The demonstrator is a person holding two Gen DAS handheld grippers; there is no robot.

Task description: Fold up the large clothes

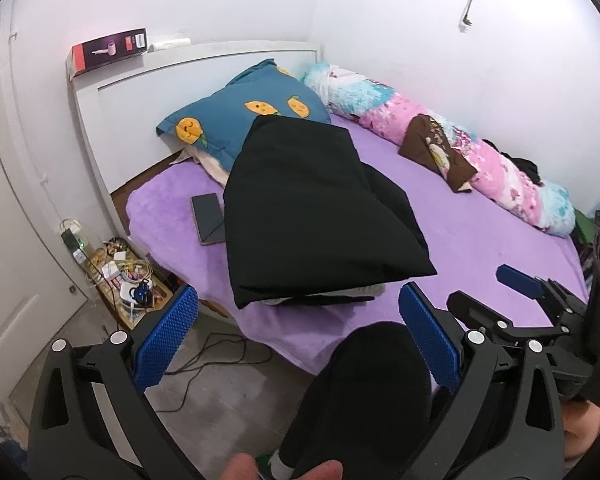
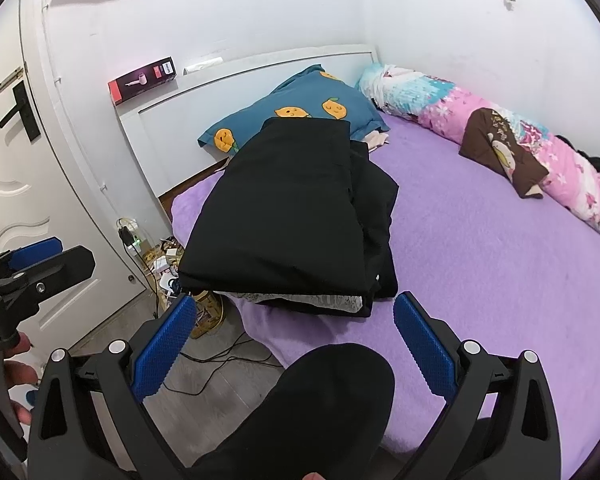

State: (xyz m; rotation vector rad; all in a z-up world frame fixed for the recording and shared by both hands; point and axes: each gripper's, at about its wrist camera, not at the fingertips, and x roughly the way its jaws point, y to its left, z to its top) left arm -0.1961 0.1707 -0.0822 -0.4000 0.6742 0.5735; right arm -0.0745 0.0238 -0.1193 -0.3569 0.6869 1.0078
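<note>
Both my left gripper [image 1: 298, 328] and right gripper [image 2: 294, 330] hang released, empty, just short of the folded black garment [image 1: 312, 216] ahead, likely finished.

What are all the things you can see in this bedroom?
Folded garment: one, black, on the bed, its far end on the pillow.
Blanket: one, purple, covering the bed.
Pillow: one, teal with orange fruit faces, at the headboard.
Rolled quilt: one, pink and light blue, along the wall.
Small cushion: one, brown, leaning on the quilt.
Flat dark device: one, beside the garment.
Box: one, dark red with a hair dryer picture, on the headboard.
Power strip and chargers: a cluttered heap on the floor by the bed.
Door: one, white.
Left gripper: blue pads, open, holding nothing.
Right gripper: blue pads, open, holding nothing.
</note>
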